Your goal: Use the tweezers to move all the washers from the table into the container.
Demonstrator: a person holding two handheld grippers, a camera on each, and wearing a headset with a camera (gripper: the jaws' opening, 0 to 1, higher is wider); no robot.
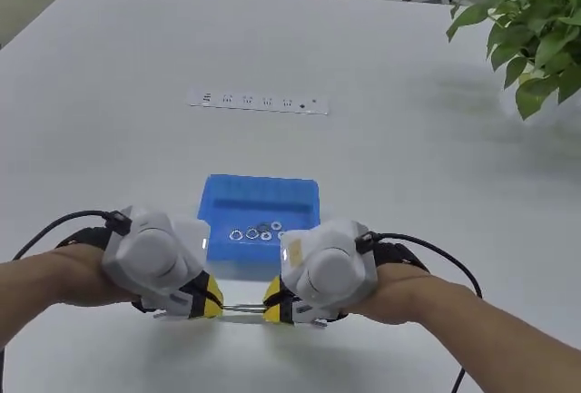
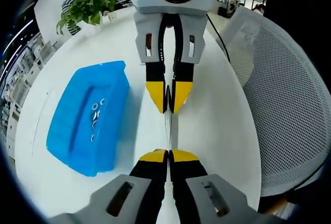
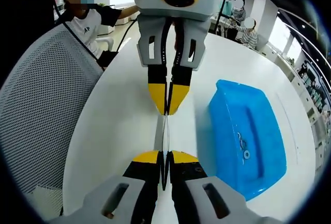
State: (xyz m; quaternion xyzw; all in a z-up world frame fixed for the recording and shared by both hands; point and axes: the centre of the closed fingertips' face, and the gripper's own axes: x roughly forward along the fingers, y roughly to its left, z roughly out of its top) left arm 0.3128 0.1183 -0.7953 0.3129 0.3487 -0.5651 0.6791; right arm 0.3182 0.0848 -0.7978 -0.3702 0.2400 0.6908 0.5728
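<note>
Overhead, in the head view, the left gripper (image 1: 212, 302) and right gripper (image 1: 274, 308) face each other tip to tip low over the table (image 1: 408, 166). Each is carried in a hand with the forearm near level. The tweezers (image 1: 243, 308) bridge the short gap between them, on the near side of the blue container (image 1: 263, 189). The washers (image 1: 257, 231) lie clustered in its recess; none can be made out on the bare table. In the left gripper view, the left gripper (image 2: 168, 154) has its jaws together, clamped on one end of the tweezers (image 2: 167, 125). The right gripper (image 2: 168, 100) enters from the top, clamped on the other end, and the container (image 2: 62, 125) sits just beside, with washers (image 2: 95, 118) inside. In the right gripper view the layout mirrors: right gripper (image 3: 164, 157) below, left gripper (image 3: 167, 100) above, both closed on the tweezers (image 3: 164, 131), container (image 3: 222, 131) and washers (image 3: 243, 146) alongside. Judged from this, the tweezers are light, thin, stiff and smooth, so they are likely to twist in the pads. Grip them mid-shank, leaving the tips free. Washers are small, flat and hard; pinch them across the rim.
</note>
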